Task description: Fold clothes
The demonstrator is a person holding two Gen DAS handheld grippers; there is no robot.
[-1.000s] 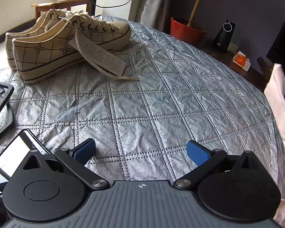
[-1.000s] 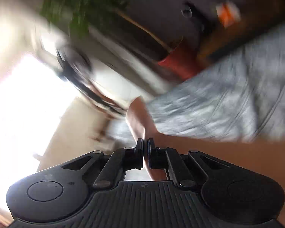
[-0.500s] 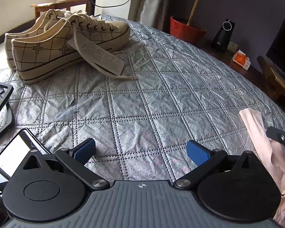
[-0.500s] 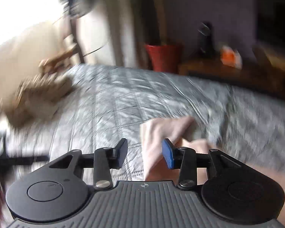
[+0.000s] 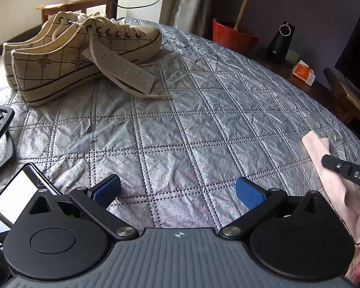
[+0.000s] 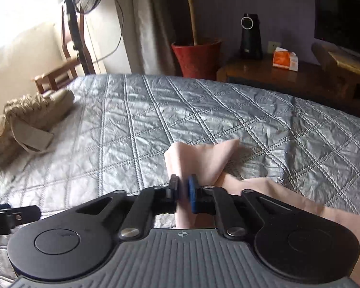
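Tongs on the left hand (image 5: 178,188) stood released in the left wrist view, blue pads wide apart with nothing between them, hanging over bare quilted bed cover (image 5: 180,124). That placement probably kept them ready to take a second corner. A pair of cream sneakers (image 5: 79,55) lay toward the bed's far left corner with a paper tag (image 5: 122,70) trailing from the laces, well apart from the work zone. A phone (image 5: 14,196) lay at the near left edge, beside a black frame (image 5: 0,129). At the near right edge the pink garment (image 5: 333,182) rose off the cover, with one black finger (image 5: 343,169) of the other tongs across it.

In the right wrist view the right tongs (image 6: 183,189) were clenched on a fold of the pink garment (image 6: 201,158), their pads blurred. The cloth fanned out beyond the pads and a further part draped off to the right, near the bed's near edge. The grasp appeared meant to lift the garment clear for spreading. A red pot (image 6: 196,57) stood beyond the far edge.
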